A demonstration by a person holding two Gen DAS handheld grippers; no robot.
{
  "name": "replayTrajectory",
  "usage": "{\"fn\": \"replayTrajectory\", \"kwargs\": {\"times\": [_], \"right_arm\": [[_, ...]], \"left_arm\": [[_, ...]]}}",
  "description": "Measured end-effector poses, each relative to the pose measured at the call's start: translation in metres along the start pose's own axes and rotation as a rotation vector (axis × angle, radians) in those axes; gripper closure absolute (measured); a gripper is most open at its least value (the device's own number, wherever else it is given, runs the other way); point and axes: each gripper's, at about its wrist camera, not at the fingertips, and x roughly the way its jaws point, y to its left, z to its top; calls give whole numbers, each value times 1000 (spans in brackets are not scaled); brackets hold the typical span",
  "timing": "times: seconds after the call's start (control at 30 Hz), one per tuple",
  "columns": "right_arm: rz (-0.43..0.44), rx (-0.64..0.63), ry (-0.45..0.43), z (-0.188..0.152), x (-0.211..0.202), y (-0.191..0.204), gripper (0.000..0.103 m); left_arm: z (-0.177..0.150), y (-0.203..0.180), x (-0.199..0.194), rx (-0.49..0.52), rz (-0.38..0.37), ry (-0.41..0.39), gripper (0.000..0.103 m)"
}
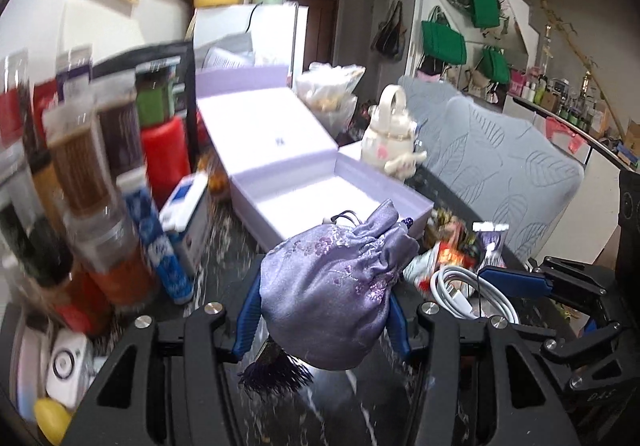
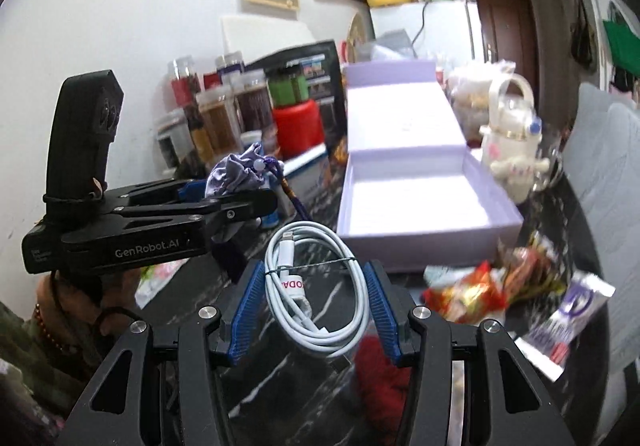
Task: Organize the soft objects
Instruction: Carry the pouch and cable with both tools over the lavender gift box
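One lilac drawstring pouch (image 1: 336,286), one coiled white cable (image 2: 316,286), one open lavender box (image 2: 424,202), one cream plush bag (image 1: 394,134), three green tote bags (image 1: 444,40), two grippers.

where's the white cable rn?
In the right wrist view the coiled white cable sits between the right gripper pads, just before the open lavender box.
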Motion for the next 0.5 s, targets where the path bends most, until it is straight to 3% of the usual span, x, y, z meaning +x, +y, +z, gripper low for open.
{"fn": "replayTrajectory", "kwargs": {"times": [0.5], "right_arm": [[-72, -28, -97, 65, -11, -28, 52]], "left_arm": [[71, -14, 5, 83, 20, -140, 51]]}}
